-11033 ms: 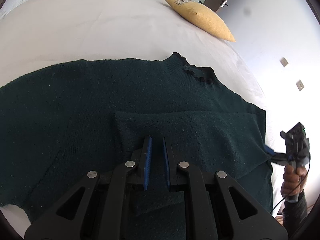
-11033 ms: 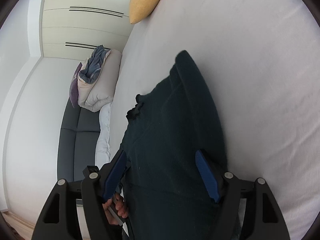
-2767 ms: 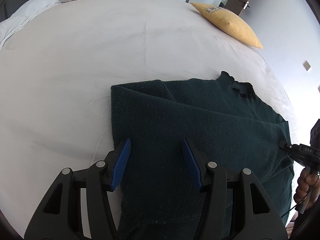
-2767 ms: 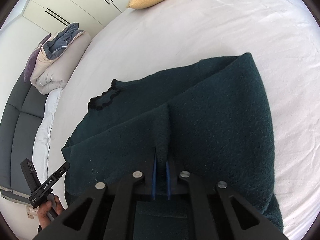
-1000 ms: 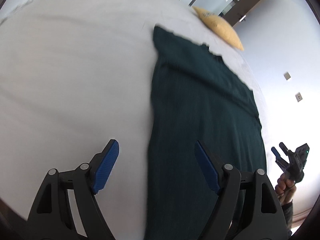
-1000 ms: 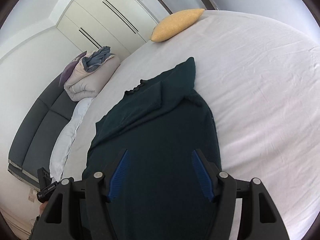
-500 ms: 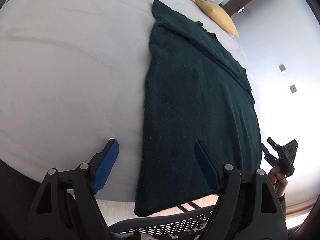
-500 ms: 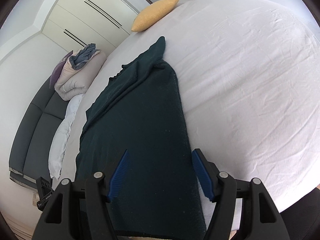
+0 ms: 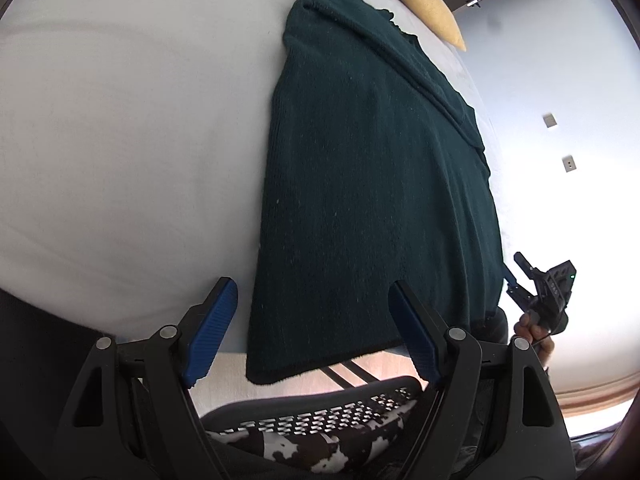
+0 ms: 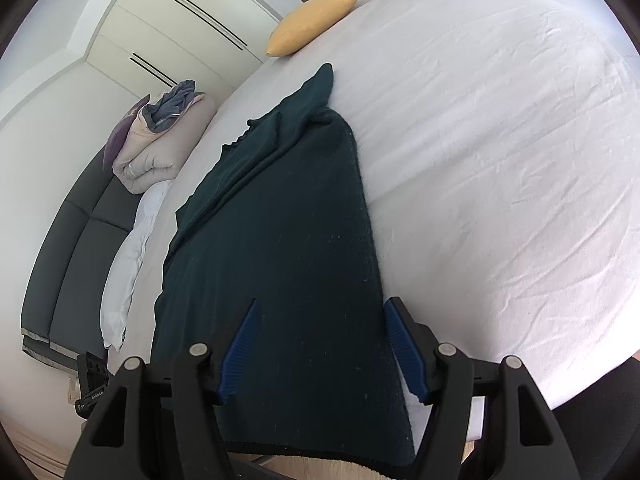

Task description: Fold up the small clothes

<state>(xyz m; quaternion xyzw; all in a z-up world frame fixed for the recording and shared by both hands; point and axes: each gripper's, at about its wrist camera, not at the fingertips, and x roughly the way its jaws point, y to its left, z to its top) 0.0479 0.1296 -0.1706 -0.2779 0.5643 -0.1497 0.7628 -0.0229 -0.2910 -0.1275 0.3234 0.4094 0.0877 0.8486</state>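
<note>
Dark-green sweater (image 9: 372,184) runs lengthwise away from both tongs, hem nearest; left tongs (image 9: 314,332) and right tongs (image 10: 324,350) gape, empty.

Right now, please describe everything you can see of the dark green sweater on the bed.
The dark green sweater looks like a fuzzy knit. It is folded lengthwise into a long narrow strip and lies flat on the white bed sheet. Its scalloped collar points toward the far yellow pillow. The near hem hangs slightly over the bed edge. Neither gripper grips it.
</note>
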